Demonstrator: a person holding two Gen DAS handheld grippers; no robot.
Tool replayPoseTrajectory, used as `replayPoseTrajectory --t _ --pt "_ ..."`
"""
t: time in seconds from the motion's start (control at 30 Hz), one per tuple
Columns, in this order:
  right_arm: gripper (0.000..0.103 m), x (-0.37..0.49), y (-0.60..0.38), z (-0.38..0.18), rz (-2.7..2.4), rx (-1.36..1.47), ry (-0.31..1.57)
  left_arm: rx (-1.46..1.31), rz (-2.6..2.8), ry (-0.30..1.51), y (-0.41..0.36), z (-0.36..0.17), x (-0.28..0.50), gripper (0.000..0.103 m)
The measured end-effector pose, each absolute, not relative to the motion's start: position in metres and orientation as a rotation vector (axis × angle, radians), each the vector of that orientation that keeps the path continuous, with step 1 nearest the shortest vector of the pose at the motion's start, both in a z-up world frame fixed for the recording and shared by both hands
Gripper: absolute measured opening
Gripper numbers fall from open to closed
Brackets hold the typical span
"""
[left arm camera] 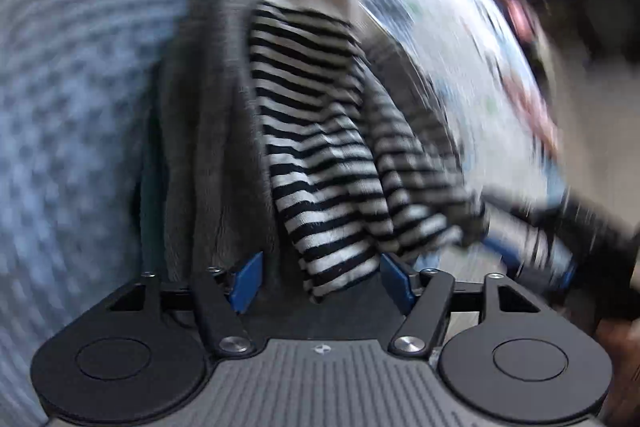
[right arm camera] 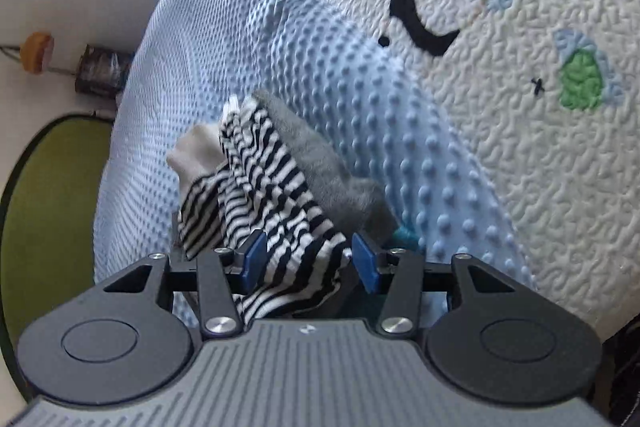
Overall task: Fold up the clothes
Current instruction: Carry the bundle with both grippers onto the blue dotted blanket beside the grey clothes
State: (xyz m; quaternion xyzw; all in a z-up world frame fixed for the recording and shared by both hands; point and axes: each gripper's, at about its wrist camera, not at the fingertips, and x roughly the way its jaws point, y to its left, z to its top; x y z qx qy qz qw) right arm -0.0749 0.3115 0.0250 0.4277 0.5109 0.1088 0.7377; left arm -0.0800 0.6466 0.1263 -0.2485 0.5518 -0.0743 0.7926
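Observation:
A black-and-white striped garment [left arm camera: 312, 131] with a grey fleecy inner side and a pale collar hangs bunched in front of my left gripper [left arm camera: 322, 277]. Its lower end fills the gap between the blue pads [left arm camera: 248, 277], so the gripper is shut on it. The background is smeared with motion while the cloth stays sharp. The same garment [right arm camera: 280, 179] runs crumpled between the pads of my right gripper [right arm camera: 310, 261], which is shut on another part of it. The right gripper [left arm camera: 536, 247] also shows blurred at the right of the left wrist view, with striped cloth leading to it.
Under the garment lies a light blue dotted blanket [right arm camera: 240, 27], draped over a white quilted cover [right arm camera: 520, 147] with printed shapes. To the left are a green round mat [right arm camera: 48, 195] on the floor, a white wall and an orange object [right arm camera: 36, 51].

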Motion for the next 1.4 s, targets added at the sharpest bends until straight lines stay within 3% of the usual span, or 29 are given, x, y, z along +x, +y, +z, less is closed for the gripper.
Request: replayPoseTrajectory --t 0.17,0.4,0.47,0.5,0.53,0.57,0.63,0.73,0.97,1.13,1.2,1.27,1.3,1.37,1.4 --pt "0.049 -0.072 0.316 0.022 0.287 0.948 1.146 -0.747 -0.052 0.944 0.642 0.144 -0.129 0.065" --pt "0.046 -0.067 0.317 0.017 0.329 0.951 1.179 -0.850 0.052 0.914 0.632 0.121 -0.132 0.064" --pt "0.040 -0.063 0.318 0.014 0.333 0.933 1.178 -0.874 0.092 0.925 0.633 0.116 -0.130 0.062" --pt "0.038 -0.061 0.318 0.013 0.337 0.927 1.177 -0.869 0.093 0.929 0.634 0.117 -0.129 0.059" --pt "0.029 -0.060 0.318 0.012 0.344 0.922 1.173 -0.864 0.094 0.934 0.635 0.118 -0.128 0.049" --pt "0.018 -0.058 0.318 0.013 0.356 0.906 1.166 -0.860 0.095 0.938 0.636 0.119 -0.128 0.033" --pt "0.015 -0.055 0.321 0.019 0.389 0.844 1.153 -0.850 0.096 0.946 0.637 0.121 -0.126 0.013" --pt "0.013 -0.052 0.319 0.029 0.423 0.798 1.127 -0.836 0.099 0.959 0.640 0.124 -0.124 0.008" --pt "0.011 -0.053 0.300 0.038 0.414 0.766 1.115 -0.772 0.062 0.835 0.649 0.188 -0.146 0.008" --pt "0.012 -0.059 0.305 0.002 0.358 0.734 1.208 -0.779 0.155 1.017 0.645 0.136 -0.146 0.008" --pt "0.017 -0.061 0.303 -0.004 0.333 0.775 1.213 -0.801 0.164 1.009 0.644 0.131 -0.147 0.009" --pt "0.042 -0.061 0.298 0.003 0.338 0.747 1.203 -0.792 0.142 1.002 0.643 0.140 -0.152 0.016" --pt "0.045 -0.060 0.292 0.009 0.335 0.727 1.205 -0.777 0.127 1.007 0.647 0.146 -0.155 0.020" --pt "0.042 -0.058 0.279 0.023 0.335 0.685 1.190 -0.720 0.099 0.996 0.653 0.170 -0.160 0.034" --pt "0.041 -0.052 0.274 0.033 0.355 0.665 1.151 -0.687 0.079 0.973 0.657 0.184 -0.157 0.036"
